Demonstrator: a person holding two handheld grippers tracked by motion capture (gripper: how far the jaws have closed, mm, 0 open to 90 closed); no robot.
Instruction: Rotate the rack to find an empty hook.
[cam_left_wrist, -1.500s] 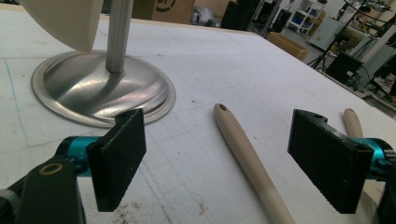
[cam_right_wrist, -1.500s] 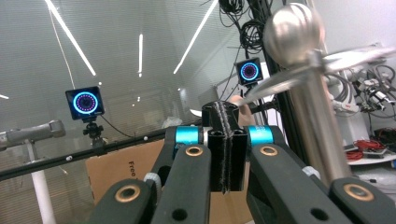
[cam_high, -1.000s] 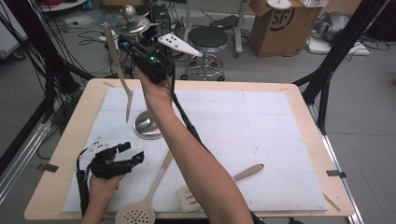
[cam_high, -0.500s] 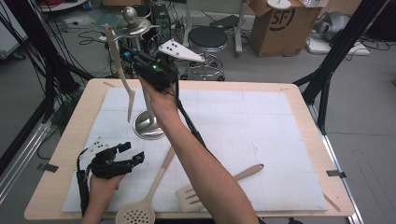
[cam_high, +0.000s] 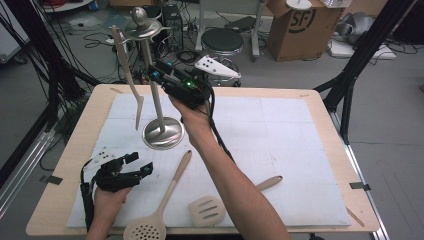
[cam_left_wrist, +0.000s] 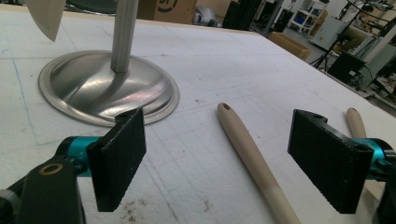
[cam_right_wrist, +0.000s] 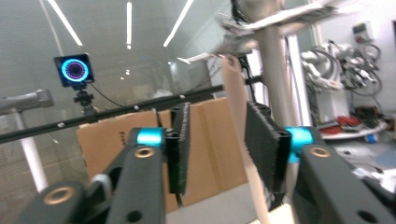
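Note:
A steel utensil stand (cam_high: 162, 132) rises from the white mat, and a beige turner (cam_high: 131, 85) hangs from its top at the left. My right gripper (cam_high: 156, 75) is up beside the pole (cam_right_wrist: 275, 79). Its jaws have just been opening, and the beige handle (cam_right_wrist: 233, 88) shows in the gap with no pad touching it. My left gripper (cam_high: 140, 163) rests open on the mat at the front left. In its own view, my left gripper (cam_left_wrist: 219, 163) has the beige skimmer's handle (cam_left_wrist: 247, 144) lying loose between its jaws, with the stand's base (cam_left_wrist: 93, 88) just ahead.
A beige skimmer (cam_high: 165, 200) and a beige slotted turner (cam_high: 207, 210) lie on the mat near the front edge, either side of the right forearm. Beyond the table are a stool (cam_high: 222, 40), a cardboard box (cam_high: 295, 25), cables and black frame legs.
The right gripper has drawn back to the right and a little down from the hanging turner, and its jaws have parted. The turner stays hanging on the stand. The left gripper has not moved.

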